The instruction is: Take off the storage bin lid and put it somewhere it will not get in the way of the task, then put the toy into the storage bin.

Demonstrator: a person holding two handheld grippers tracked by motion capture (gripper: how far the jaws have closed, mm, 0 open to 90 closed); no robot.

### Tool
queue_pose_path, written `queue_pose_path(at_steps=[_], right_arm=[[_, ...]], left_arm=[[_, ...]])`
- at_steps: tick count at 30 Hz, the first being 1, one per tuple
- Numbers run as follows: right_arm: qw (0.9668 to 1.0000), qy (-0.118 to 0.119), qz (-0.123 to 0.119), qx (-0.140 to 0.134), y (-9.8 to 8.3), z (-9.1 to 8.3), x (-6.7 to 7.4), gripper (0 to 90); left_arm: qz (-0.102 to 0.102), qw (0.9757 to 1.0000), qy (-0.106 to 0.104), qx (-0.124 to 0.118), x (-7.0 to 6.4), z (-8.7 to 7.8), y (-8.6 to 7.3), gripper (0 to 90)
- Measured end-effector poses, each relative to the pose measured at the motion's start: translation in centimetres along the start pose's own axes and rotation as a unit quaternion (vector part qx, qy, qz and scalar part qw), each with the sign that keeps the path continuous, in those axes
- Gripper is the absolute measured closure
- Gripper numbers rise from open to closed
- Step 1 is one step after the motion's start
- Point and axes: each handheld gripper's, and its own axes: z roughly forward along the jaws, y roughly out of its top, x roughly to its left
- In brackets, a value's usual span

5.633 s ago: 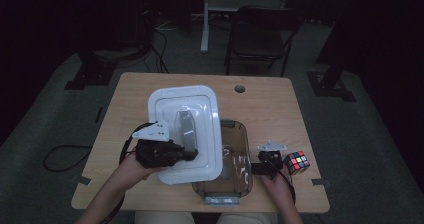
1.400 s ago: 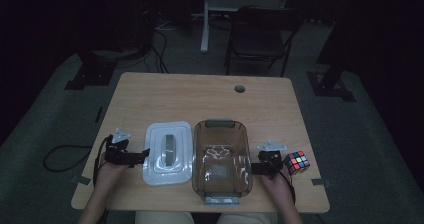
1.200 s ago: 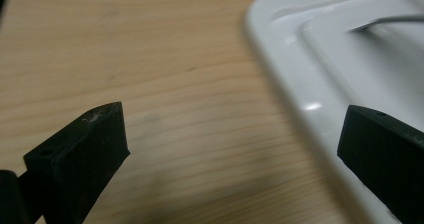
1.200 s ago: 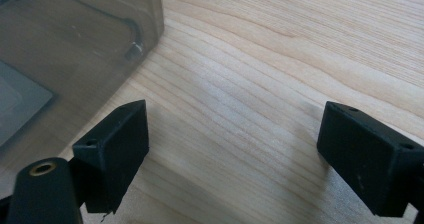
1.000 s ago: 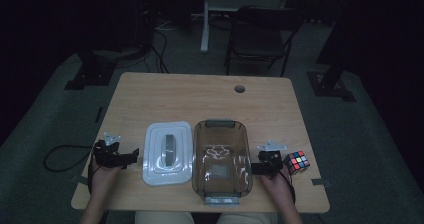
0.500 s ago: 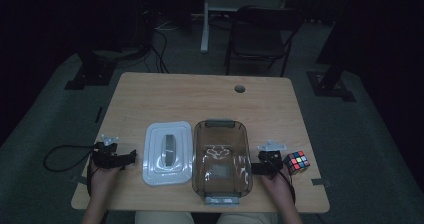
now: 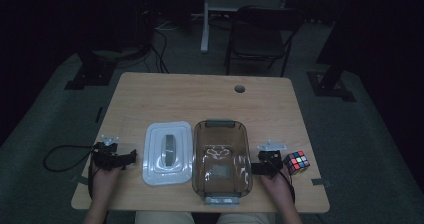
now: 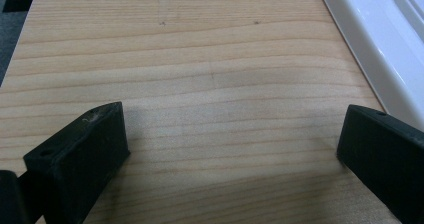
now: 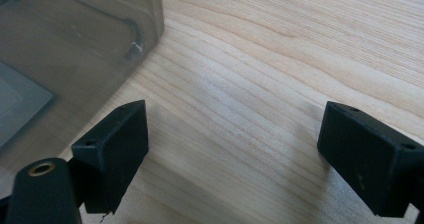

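A white lid (image 7: 168, 153) with a grey handle lies flat on the wooden table (image 7: 200, 99), left of a brown see-through container (image 7: 221, 161). My left gripper (image 7: 131, 157) rests on the table left of the lid, open, with bare wood between its jaws. In the left gripper view the lid's white rim (image 8: 380, 39) lies at the upper right, beside the right jaw. My right gripper (image 7: 252, 168) rests just right of the container, open and holding nothing. In the right gripper view the container's brown wall (image 9: 75, 49) stands at the left.
A colourful puzzle cube (image 7: 296, 162) sits right of my right hand. The table has a round cable hole (image 7: 240, 89) near its far edge. A dark chair (image 7: 260, 34) stands beyond the table. A cable (image 7: 60, 156) trails off the table's left edge.
The lid was held above the container by my left gripper and now lies flat on the table. My left gripper has let go and drawn back left. The right gripper stayed put.
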Motion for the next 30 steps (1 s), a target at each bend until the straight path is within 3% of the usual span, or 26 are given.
queue_pose_path(at_steps=[20,24,30], right_arm=[[0.9999,0.004,-0.006,0.01,0.2,0.0,-0.1,12.8],[0.9997,0.0,-0.006,0.026,0.6,-0.3,0.4,14.1],[0.9998,-0.001,-0.008,0.019,0.8,-0.9,1.1,14.1]], left_arm=[[0.001,1.0,-0.001,0.001,0.0,0.0,0.0,0.6],[0.001,1.0,-0.001,0.001,0.0,0.0,0.0,0.6],[0.001,1.0,-0.002,0.001,0.0,0.0,0.0,0.6]])
